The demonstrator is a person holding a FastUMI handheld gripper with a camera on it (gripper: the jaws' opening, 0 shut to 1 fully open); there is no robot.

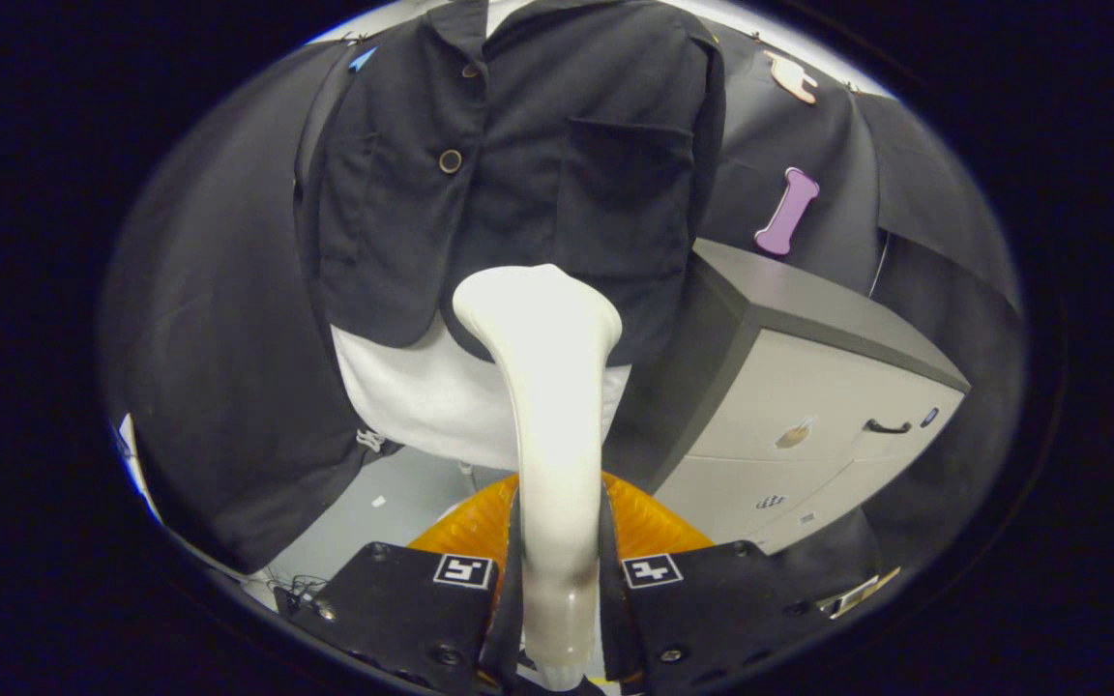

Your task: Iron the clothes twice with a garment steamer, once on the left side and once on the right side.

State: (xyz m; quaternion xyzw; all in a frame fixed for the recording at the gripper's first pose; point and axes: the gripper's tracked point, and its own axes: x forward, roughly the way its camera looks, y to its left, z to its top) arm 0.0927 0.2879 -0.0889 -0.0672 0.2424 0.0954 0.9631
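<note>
Steamer (549, 406) is clamped in my jaws at its handle, both fingers (465, 599) pressing its sides, bottom centre of frame. Long axis runs straight up from the jaws; head sits at frame centre, over the hem of the dark jacket (518, 164). Can't tell whether it touches the cloth. Jacket hangs dead ahead, filling upper centre, white garment (412, 396) showing below it. Head sits near the centreline, so next pass likely needs a sideways shift. Cabinet (808, 406) stands right of centre.

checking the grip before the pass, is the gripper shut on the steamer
Shut: both fingers of the gripper press the steamer handle between them.
</note>
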